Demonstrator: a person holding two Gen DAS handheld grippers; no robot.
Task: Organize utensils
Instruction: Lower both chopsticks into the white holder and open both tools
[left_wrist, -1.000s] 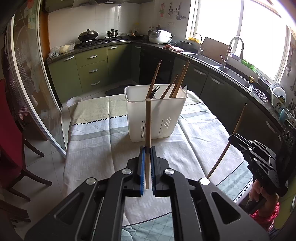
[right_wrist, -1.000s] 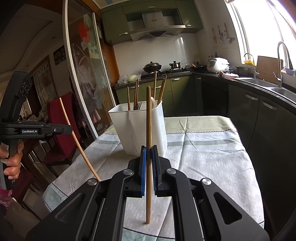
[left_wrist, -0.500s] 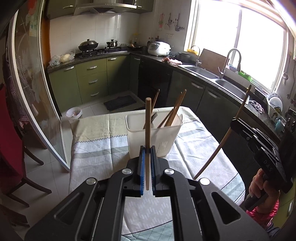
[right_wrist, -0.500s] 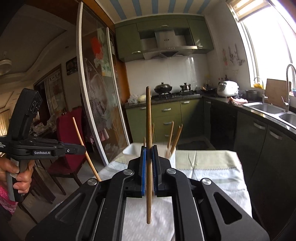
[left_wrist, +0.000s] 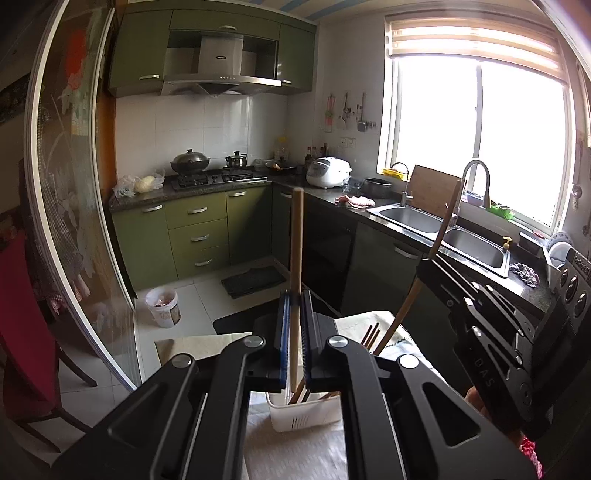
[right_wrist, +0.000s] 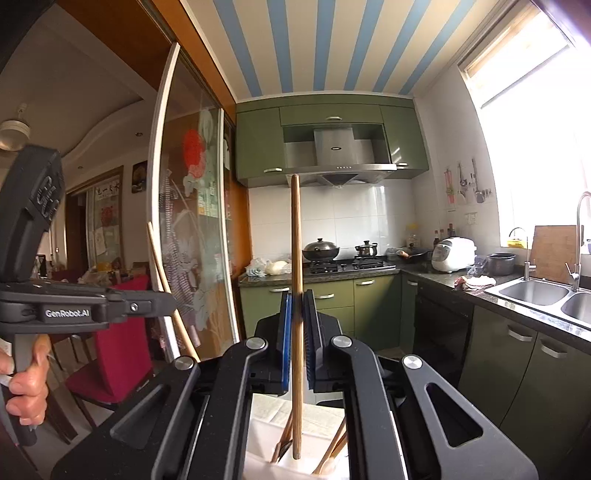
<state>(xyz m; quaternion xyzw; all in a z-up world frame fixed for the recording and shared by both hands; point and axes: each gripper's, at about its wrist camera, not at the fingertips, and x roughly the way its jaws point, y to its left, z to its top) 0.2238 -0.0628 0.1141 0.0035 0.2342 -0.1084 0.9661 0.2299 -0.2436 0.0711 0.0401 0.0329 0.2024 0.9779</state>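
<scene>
My left gripper (left_wrist: 294, 306) is shut on a wooden chopstick (left_wrist: 296, 251) held upright, its lower end above the white utensil holder (left_wrist: 303, 412), which holds several chopsticks. My right gripper (right_wrist: 296, 306) is shut on another upright wooden chopstick (right_wrist: 295, 258); its lower tip hangs just over the holder's opening (right_wrist: 266, 458). The right gripper (left_wrist: 480, 325) and its chopstick (left_wrist: 424, 273) show in the left wrist view, the left gripper (right_wrist: 92, 308) and its chopstick (right_wrist: 166, 291) in the right wrist view.
The holder stands on a cloth-covered table (left_wrist: 192, 345). Green kitchen cabinets (left_wrist: 195, 236), a stove with pots (left_wrist: 207, 173) and a double sink (left_wrist: 443, 229) lie beyond. A glass sliding door (right_wrist: 192, 240) and red chairs (right_wrist: 118, 354) are to the left.
Both grippers have risen and moved in over the holder with their chopsticks. The holder has dropped to the bottom of both views, and the right chopstick's tip now hangs over its opening.
</scene>
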